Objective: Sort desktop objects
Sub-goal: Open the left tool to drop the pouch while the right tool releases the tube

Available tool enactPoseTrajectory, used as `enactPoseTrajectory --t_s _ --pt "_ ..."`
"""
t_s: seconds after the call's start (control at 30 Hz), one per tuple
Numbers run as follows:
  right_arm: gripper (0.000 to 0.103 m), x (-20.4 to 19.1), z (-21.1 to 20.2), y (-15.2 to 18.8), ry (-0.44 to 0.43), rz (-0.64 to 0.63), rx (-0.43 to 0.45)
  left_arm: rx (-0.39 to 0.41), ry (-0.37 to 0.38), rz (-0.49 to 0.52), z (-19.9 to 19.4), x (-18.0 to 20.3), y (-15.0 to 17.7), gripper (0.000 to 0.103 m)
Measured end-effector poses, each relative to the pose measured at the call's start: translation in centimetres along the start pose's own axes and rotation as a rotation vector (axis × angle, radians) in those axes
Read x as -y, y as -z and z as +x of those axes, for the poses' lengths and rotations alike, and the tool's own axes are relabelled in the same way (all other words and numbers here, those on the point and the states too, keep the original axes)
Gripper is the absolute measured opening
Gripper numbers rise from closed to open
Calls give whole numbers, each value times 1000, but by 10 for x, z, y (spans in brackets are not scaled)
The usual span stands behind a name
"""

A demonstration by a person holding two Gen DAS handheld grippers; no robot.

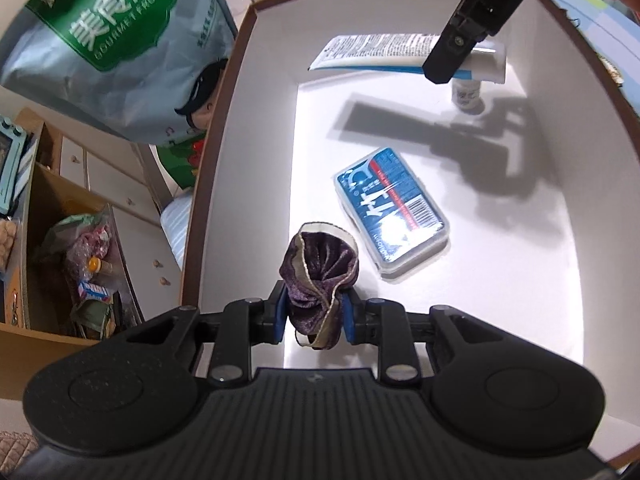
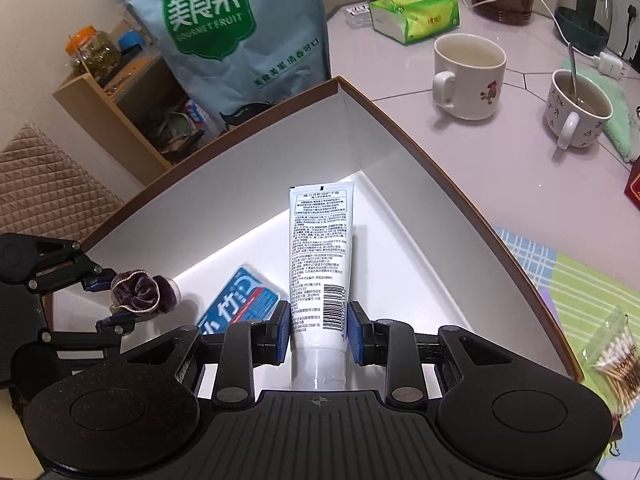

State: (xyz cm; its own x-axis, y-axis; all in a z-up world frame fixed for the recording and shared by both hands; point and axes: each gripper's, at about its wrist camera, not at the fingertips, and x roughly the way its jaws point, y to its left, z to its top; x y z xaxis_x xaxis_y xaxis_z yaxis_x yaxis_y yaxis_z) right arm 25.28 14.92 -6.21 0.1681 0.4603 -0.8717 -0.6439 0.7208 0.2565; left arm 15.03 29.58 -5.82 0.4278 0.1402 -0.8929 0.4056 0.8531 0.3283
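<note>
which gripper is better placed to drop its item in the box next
Left. The left gripper holds the scrunchie over bare box floor; the right gripper's tube hangs above a small bottle.

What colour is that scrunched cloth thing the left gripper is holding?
Dark purple velvet with a pale gold trim: the scrunchie, clearest in the left wrist view.
</note>
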Motion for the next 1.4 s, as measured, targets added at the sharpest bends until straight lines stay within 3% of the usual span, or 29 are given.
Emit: enactPoseTrajectory --t_s 0.5,0.67,0.9,1.03,1.23,1.27,1.3,1.37,1.4 --pt "29 8 23 -14 32 11 -29 -60 39 -51 27 -9 -15 29" --pt "29 9 28 -16 34 16 -34 -57 62 -57 31 -5 -21 49" --pt "29 9 32 -16 41 16 -36 -48 60 -55 24 1 -19 60" --pt "29 10 34 -16 42 19 -40 -37 50 -55 13 4 -13 75" --pt "29 10 38 -18 58 10 -28 -23 39 -96 -1 -5 -5 76" --pt "31 9 40 -19 58 4 -34 -21 36 -102 -3 -6 -4 77" --pt "48 8 41 -20 52 2 -33 -20 32 -108 -5 -7 -3 77" --pt "64 7 40 -20 49 -6 -11 -16 29 -119 -7 -8 -2 77" --pt "64 5 38 -20 47 -15 -3 -15 29 -125 -8 -8 -2 77"
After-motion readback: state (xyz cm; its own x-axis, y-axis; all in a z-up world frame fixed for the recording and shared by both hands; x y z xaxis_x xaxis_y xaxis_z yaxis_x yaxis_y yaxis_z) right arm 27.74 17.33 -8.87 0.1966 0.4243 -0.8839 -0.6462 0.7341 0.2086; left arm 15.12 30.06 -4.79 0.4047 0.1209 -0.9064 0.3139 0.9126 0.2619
